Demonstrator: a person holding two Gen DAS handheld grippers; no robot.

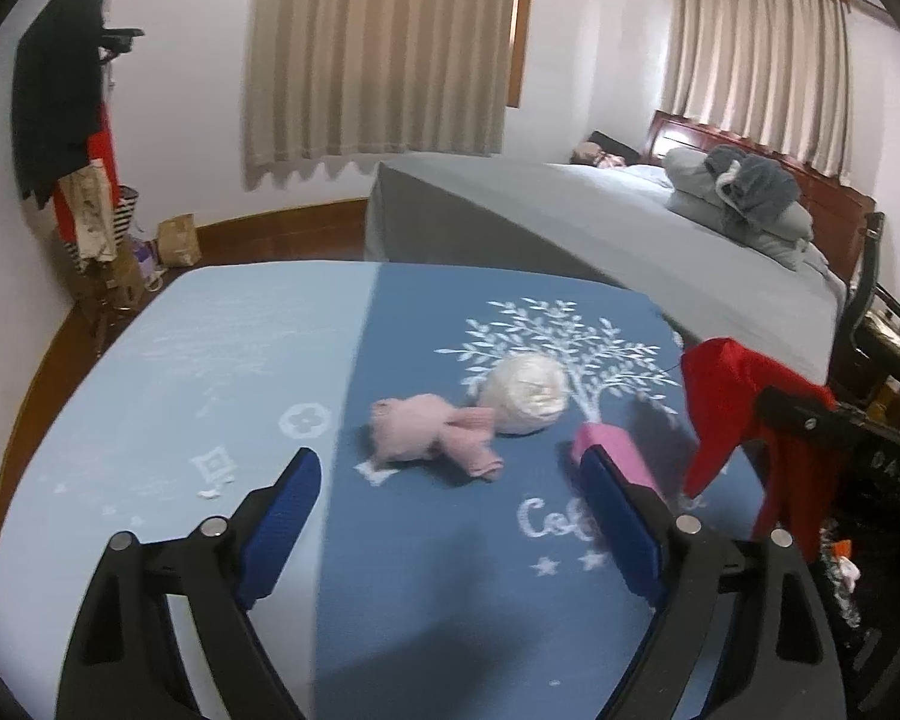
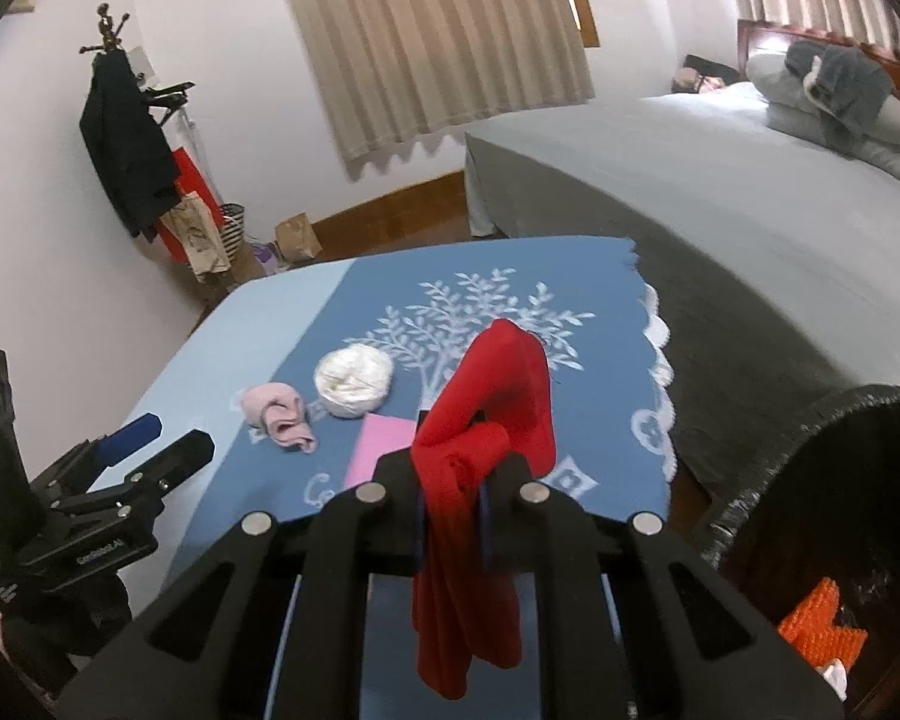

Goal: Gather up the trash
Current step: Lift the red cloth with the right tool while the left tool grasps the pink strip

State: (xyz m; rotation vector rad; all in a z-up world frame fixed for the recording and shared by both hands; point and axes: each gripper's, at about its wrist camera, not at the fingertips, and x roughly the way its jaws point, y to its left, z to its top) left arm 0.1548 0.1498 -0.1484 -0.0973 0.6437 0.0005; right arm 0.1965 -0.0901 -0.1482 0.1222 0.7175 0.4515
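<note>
My right claw (image 2: 450, 474) is clamped on the red cloth (image 2: 486, 420) beside the black bin (image 2: 810, 438), the left claw (image 1: 450, 480) apart; the dangling tail could snag the bin's rim and spill outside.

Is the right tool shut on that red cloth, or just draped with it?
Shut on it. The right tool has its fingers pinched together on the crumpled red cloth, which hangs lifted above the blue patterned tablecloth.

On the blue cloth (image 1: 438, 600): 1 pink sock (image 1: 432, 435), 1 white ball (image 1: 525, 393), 1 pink card (image 2: 378, 441); 1 red cloth (image 2: 486, 420).
</note>
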